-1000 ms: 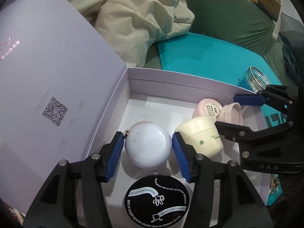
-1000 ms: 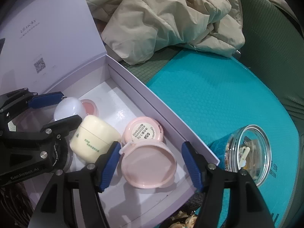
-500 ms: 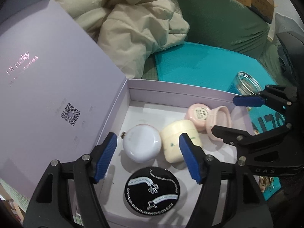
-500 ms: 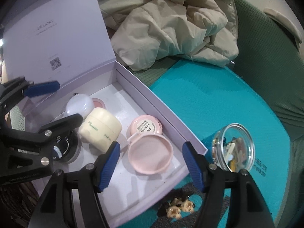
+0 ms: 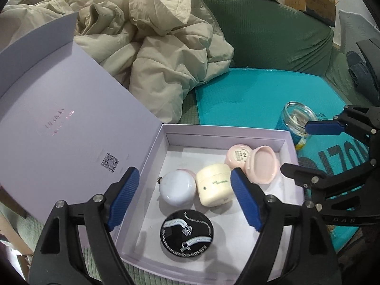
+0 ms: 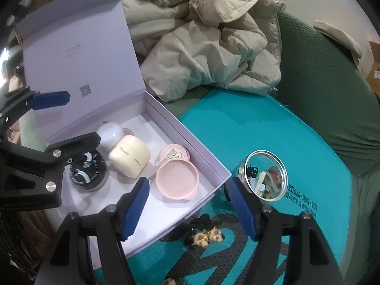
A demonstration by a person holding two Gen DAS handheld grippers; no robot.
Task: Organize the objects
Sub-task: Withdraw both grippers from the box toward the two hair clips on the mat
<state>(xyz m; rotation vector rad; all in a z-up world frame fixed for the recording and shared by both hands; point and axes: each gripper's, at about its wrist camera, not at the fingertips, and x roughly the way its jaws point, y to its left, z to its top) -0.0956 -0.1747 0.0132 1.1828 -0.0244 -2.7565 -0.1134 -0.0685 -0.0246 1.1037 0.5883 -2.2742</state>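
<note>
While both views show the box (image 5: pixel 152 166) of jars, only the right wrist shows hair clips (image 6: pixel 206 236) outside it. Left tool (image 5: pixel 184 198) and right tool (image 6: pixel 190 204): both released, holding nothing.

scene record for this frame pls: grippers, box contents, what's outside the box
left gripper: open, empty, above box
right gripper: open, empty, over box's near corner
box: lilac, lid up
in box: white jar, cream jar, black compact, open pink jar with its lid
outside box: clear jar of small items, hair clips, both on teal mat
behind: beige jacket
</note>
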